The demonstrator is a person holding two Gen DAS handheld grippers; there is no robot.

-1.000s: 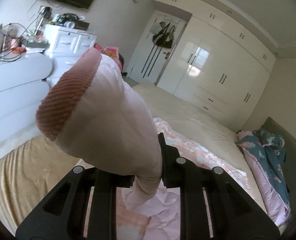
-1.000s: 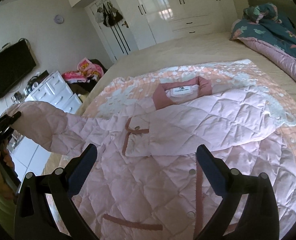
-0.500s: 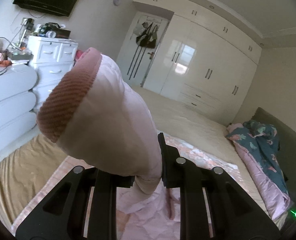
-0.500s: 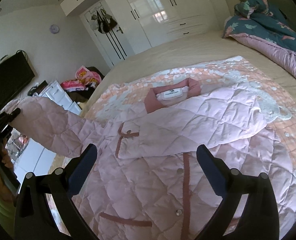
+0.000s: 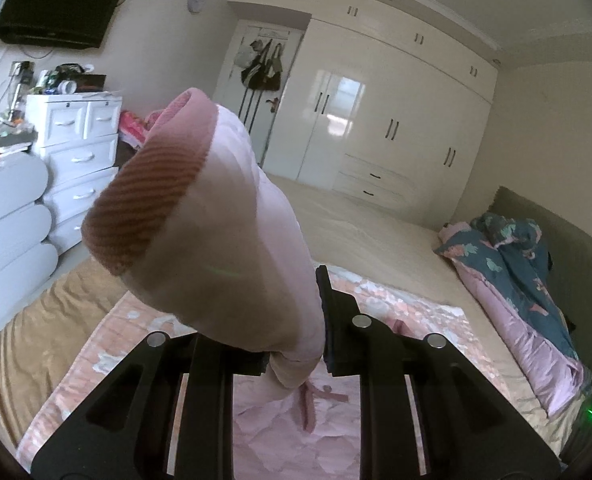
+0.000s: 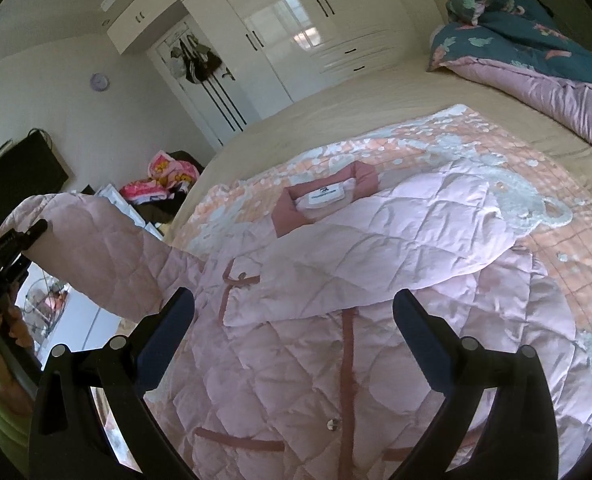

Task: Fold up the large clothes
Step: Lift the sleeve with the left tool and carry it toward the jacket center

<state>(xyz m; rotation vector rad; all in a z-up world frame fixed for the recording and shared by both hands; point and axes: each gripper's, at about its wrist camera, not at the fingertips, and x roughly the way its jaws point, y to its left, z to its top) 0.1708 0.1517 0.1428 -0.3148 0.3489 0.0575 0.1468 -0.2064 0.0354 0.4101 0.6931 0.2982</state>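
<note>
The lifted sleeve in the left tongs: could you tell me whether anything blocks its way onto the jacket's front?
Nothing visible does. The sleeve hangs from the left tongs beside the jacket, whose front is bare; the right tongs hover open above it.

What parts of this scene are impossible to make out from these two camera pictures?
- Left wrist view: the sleeve blocks much of the bed and most of the jacket, and hides the left gripper finger on that side.
- Right wrist view: the jacket hem is cut off by the bottom edge, behind the right gripper.
- Right wrist view: the collar label print is too small to read.
- Right wrist view: the person's hand is mostly cut off at the left edge.
</note>
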